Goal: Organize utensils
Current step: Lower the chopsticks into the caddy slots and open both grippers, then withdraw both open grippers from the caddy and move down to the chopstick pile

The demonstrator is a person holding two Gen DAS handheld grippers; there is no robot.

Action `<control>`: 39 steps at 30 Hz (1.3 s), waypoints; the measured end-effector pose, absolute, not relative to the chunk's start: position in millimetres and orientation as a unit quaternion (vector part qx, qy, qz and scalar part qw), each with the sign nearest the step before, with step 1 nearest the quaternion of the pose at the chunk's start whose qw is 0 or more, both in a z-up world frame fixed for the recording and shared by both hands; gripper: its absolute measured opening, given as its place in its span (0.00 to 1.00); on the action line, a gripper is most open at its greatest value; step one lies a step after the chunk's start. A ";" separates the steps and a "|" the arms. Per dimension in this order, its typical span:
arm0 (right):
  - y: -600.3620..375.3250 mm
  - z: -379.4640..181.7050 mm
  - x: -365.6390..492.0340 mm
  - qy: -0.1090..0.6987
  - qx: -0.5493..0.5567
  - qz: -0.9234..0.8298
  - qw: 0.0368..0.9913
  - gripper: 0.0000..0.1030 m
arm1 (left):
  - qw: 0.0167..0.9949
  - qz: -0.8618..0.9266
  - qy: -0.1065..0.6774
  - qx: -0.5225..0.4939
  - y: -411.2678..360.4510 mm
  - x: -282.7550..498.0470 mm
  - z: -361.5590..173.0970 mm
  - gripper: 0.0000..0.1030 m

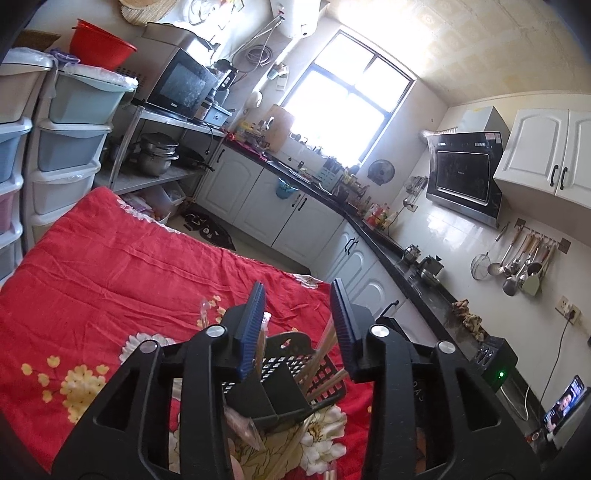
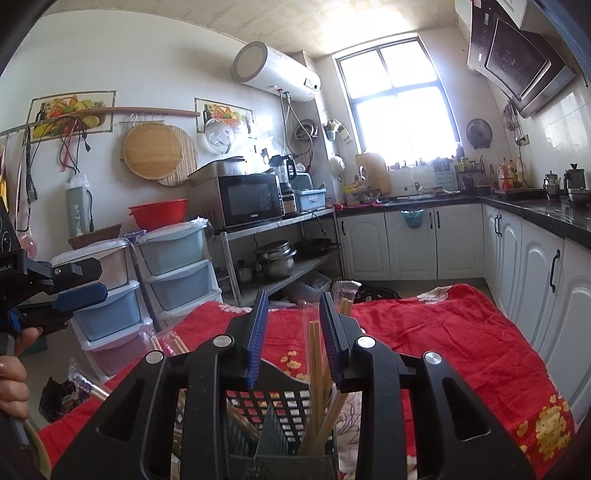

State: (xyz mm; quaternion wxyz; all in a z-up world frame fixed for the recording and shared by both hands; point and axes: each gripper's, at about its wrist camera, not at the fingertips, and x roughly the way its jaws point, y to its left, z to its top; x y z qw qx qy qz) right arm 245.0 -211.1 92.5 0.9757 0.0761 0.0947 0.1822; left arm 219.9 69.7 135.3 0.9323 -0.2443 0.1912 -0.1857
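Several done: chopsticks (image 2: 318, 384) stand in the black caddy (image 2: 280, 406).
Left over: wrapped chopsticks (image 2: 166, 341) on the red cloth (image 2: 443, 332).
Tools: left gripper (image 1: 299, 325) and right gripper (image 2: 293, 332) both parted, gripping nothing.

Daylight floods in through my window (image 1: 347, 99) at about one o'clock, blowing out its panes and ceiling (image 2: 332, 26); fisheye bends the edges, corners vignette black.

We see a table covered by a red floral cloth (image 2: 443, 332). On it, near the edge closest to us, stands a black perforated utensil holder (image 2: 280, 410) with chopsticks (image 2: 317, 369) upright inside. Plastic-wrapped chopstick packs (image 2: 166, 341) lie by the left edge.
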 end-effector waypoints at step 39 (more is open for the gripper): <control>-226.4 105.1 178.7 0.138 0.073 0.199 0.967 0.50 | 0.934 -0.166 0.190 -0.255 88.2 178.9 113.3 0.90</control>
